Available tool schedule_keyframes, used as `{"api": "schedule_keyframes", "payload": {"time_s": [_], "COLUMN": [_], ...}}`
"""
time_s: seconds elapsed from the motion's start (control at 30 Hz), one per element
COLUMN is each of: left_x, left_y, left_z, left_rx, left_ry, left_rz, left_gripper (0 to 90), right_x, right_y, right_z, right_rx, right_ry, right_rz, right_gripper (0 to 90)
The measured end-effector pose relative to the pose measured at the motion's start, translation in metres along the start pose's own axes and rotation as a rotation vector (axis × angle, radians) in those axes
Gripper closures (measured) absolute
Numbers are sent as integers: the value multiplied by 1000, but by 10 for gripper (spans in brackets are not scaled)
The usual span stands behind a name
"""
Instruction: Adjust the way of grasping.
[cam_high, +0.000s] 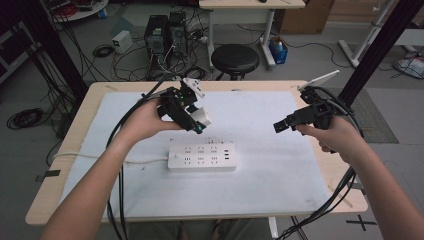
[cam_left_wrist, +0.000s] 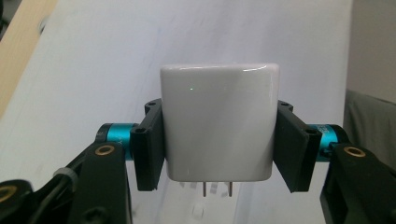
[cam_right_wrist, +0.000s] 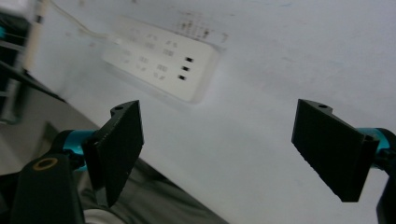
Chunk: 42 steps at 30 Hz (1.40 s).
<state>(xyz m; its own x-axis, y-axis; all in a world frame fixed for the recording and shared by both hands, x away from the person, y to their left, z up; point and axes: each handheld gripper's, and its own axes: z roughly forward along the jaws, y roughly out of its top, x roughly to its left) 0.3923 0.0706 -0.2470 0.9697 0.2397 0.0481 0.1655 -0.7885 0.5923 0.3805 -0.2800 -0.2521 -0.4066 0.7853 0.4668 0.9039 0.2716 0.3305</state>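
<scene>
My left gripper (cam_high: 199, 124) is shut on a white plug adapter (cam_high: 201, 117), held in the air above the far side of a white power strip (cam_high: 201, 156). In the left gripper view the adapter (cam_left_wrist: 218, 122) sits squarely between the two black pads (cam_left_wrist: 149, 144), with its two metal prongs (cam_left_wrist: 217, 188) pointing down toward the white mat. My right gripper (cam_high: 278, 126) hovers over the right part of the mat, jaws wide apart and nothing between them. The right gripper view (cam_right_wrist: 219, 149) looks down at the power strip (cam_right_wrist: 159, 65) from the side.
The power strip's cable (cam_high: 100, 157) runs off to the left over the white mat (cam_high: 280, 175), which covers most of the wooden table (cam_high: 85, 102). Black gripper cables (cam_high: 120, 200) hang off the near edge. A stool (cam_high: 235, 59) and computers (cam_high: 165, 32) stand beyond the table.
</scene>
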Motion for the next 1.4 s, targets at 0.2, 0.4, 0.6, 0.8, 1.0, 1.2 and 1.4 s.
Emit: {"api": "schedule_keyframes", "payload": {"time_s": [0.2, 0.4, 0.6, 0.8, 1.0, 1.2, 1.4], "left_x": [-13, -23, -35, -47, -56, -46, -16], "left_y": [20, 36, 52, 60, 61, 45, 3], "left_z": [22, 42, 58, 67, 71, 57, 25], "left_rx": [-104, -155, -164, -152, -118, 2, 250], "left_ry": [-59, -89, -79, -37, 61, 140, 171], "left_rz": [86, 126, 179, 238, 289, 238, 63], "left_gripper": [424, 425, 425, 425, 421, 261, 234], "right_x": [2, 10, 19, 27, 30, 30, 41], "right_y": [-4, -4, 0, 5, 7, 10, 15], "right_z": [10, 17, 29, 41, 46, 33, 7], "right_rx": [-12, -32, -28, -11, -19, -72, -2], "right_ry": [229, 382, 421, 379, 326, 203, -151], "right_rz": [164, 221, 225, 195, 149, 2, -323], "right_gripper": [165, 259, 316, 448, 615, 620, 620]}}
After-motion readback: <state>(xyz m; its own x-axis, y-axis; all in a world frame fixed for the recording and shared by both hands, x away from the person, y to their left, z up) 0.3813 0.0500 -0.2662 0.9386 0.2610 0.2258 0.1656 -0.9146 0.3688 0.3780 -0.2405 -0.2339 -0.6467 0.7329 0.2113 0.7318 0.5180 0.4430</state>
